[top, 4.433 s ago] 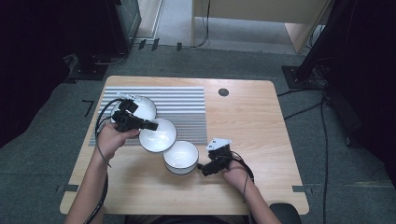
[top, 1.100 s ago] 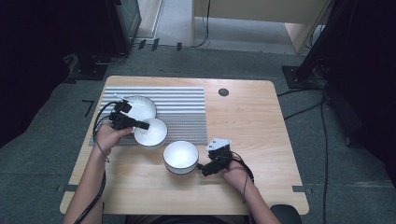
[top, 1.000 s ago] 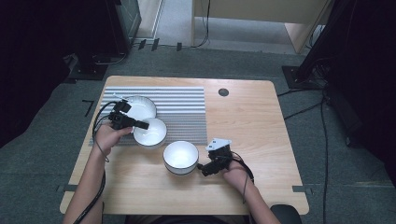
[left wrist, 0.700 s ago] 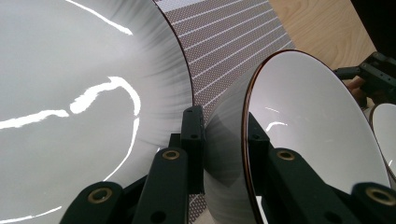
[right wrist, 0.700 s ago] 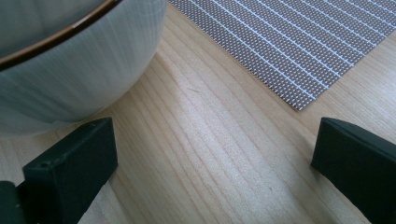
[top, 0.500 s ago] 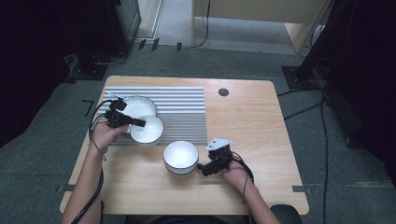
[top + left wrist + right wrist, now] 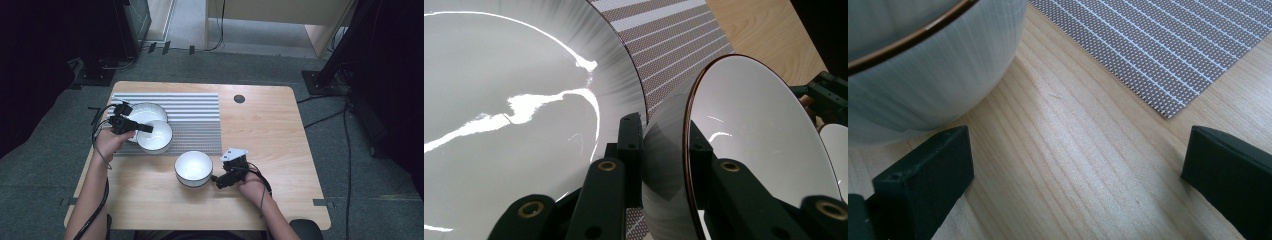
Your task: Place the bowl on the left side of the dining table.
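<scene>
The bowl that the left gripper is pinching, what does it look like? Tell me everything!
The held bowl is round, glossy white inside, with a thin brown rim and a faintly streaked grey-white outside. It looks ceramic and empty. The left gripper clamps its rim, one jaw inside and one outside. It sits over the striped mat, overlapping a bigger white bowl.

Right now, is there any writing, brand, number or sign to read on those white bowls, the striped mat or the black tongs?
None: no readable text in any view.
The white dark-rimmed bowl clamped in the left tongs: plain.
The white plate and the second white bowl: plain.
The grey-and-white striped mat: stripes alone.
The open right tongs and the light wooden table: unmarked.
</scene>
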Tool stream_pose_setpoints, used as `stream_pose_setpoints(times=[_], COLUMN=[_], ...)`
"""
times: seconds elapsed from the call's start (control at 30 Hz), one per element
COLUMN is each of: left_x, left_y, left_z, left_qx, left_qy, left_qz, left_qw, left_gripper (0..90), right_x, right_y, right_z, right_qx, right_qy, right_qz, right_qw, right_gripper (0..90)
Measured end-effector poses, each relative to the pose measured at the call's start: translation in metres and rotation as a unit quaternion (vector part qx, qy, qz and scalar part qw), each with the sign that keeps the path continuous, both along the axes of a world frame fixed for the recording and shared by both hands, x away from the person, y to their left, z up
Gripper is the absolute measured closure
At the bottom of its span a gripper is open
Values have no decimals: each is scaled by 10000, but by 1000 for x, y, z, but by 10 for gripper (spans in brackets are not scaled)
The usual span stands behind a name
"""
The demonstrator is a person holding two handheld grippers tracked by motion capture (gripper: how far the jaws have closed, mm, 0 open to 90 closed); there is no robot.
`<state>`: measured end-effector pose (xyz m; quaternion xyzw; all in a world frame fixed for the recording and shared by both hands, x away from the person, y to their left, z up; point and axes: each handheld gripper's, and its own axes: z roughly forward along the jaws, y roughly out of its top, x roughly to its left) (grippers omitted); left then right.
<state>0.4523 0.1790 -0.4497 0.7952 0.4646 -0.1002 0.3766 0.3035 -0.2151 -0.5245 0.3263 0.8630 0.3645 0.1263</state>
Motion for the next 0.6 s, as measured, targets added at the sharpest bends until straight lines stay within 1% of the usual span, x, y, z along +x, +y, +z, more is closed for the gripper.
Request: stream_pose_setpoints(times=[0.1,0.2,0.27,0.6], left_x=[1,2,3,5], left_y=[1,3,6,14], left_z=[1,2,3,3], left_qx=[-12,25,-5,-26], left_qy=[-16,-26,-15,-6], left_qz=[18,65,112,249], left_qw=[10000,10000,9999,9997], left_gripper=[766,765,765,765], right_x=[0,0,0,0], right_y=[0,0,0,0], right_z=[0,0,0,0], right_qx=[-1,-1,0,-1], right_qy=[1,-4,-1,1], right_qz=[0,4,-1,-1], right_qw=[10000,10000,10000,10000], right_gripper=[0,0,0,0])
